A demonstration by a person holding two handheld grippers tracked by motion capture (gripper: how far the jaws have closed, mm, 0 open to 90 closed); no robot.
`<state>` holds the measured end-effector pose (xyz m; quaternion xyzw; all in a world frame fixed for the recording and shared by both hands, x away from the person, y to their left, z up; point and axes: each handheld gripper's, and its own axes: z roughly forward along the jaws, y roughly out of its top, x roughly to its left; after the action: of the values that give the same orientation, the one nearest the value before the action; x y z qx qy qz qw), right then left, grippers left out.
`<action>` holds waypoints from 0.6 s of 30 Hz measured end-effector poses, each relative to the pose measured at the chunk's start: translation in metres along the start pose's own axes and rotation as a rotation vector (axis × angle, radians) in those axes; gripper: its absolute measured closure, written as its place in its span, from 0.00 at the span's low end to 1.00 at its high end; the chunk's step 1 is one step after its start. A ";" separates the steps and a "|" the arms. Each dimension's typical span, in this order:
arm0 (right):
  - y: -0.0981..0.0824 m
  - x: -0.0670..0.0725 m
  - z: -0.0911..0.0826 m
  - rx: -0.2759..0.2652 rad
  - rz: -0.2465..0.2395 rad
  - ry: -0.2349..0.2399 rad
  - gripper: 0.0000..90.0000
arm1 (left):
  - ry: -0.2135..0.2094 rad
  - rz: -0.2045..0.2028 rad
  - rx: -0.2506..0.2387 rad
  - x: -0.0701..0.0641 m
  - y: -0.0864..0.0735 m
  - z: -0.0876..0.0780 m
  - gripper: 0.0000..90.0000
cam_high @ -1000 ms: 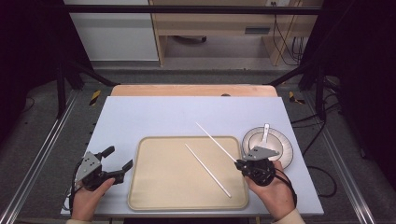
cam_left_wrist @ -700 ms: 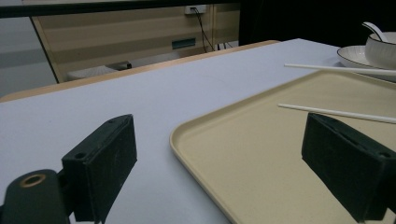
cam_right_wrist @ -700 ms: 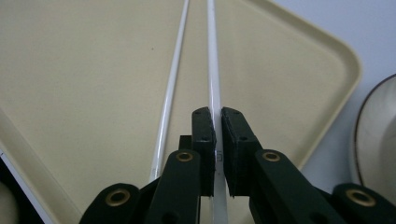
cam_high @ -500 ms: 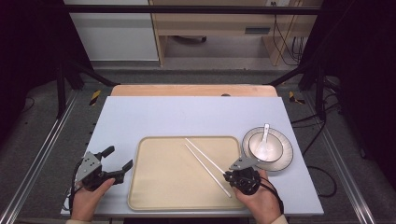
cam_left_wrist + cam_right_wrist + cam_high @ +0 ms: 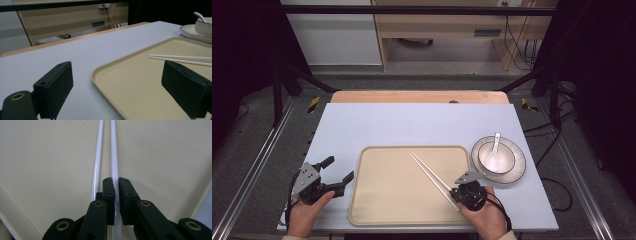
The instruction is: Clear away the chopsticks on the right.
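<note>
Right gripper (image 5: 460, 196) near the front right corner of the beige tray (image 5: 382, 200), fingers (image 5: 109, 195) closed on one of two white chopsticks (image 5: 428, 172) lying across the tray. Left gripper (image 5: 338, 176) at the front left edge of the desk (image 5: 412, 125), fingers (image 5: 56, 87) wide open, holding nothing. Bowl with spoon (image 5: 495, 156) on a plate (image 5: 517, 167) near the right edge.

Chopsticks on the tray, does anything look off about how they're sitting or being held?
Slightly. The right claw is shut on only one chopstick; the second chopstick runs alongside, outside the jaws. Both lie diagonally over the tray. Nothing looks spilled or damaged.
</note>
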<state>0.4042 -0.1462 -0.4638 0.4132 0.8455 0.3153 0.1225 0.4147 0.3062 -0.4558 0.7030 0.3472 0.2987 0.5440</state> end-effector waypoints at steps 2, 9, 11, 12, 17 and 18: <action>0.000 0.000 0.000 -0.015 0.009 0.023 0.84 | -0.009 -0.002 0.004 0.000 0.000 0.000 0.12; 0.002 -0.007 -0.010 -0.165 0.024 0.013 0.59 | -0.062 -0.001 0.028 -0.009 0.008 0.003 0.22; 0.004 -0.010 -0.014 -0.213 0.030 0.023 0.51 | -0.087 0.009 0.052 -0.015 0.012 0.007 0.26; 0.005 -0.011 -0.016 -0.232 0.016 0.015 0.47 | -0.093 0.020 0.069 -0.017 0.014 0.009 0.28; 0.013 -0.021 -0.022 -0.324 -0.022 0.010 0.28 | -0.129 0.035 0.166 -0.031 0.021 0.028 0.41; 0.014 -0.022 -0.023 -0.331 -0.025 0.010 0.24 | -0.139 0.022 0.173 -0.033 0.023 0.033 0.44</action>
<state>0.4158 -0.1670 -0.4383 0.3750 0.7877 0.4509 0.1886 0.4259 0.2571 -0.4428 0.7701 0.3253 0.2240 0.5010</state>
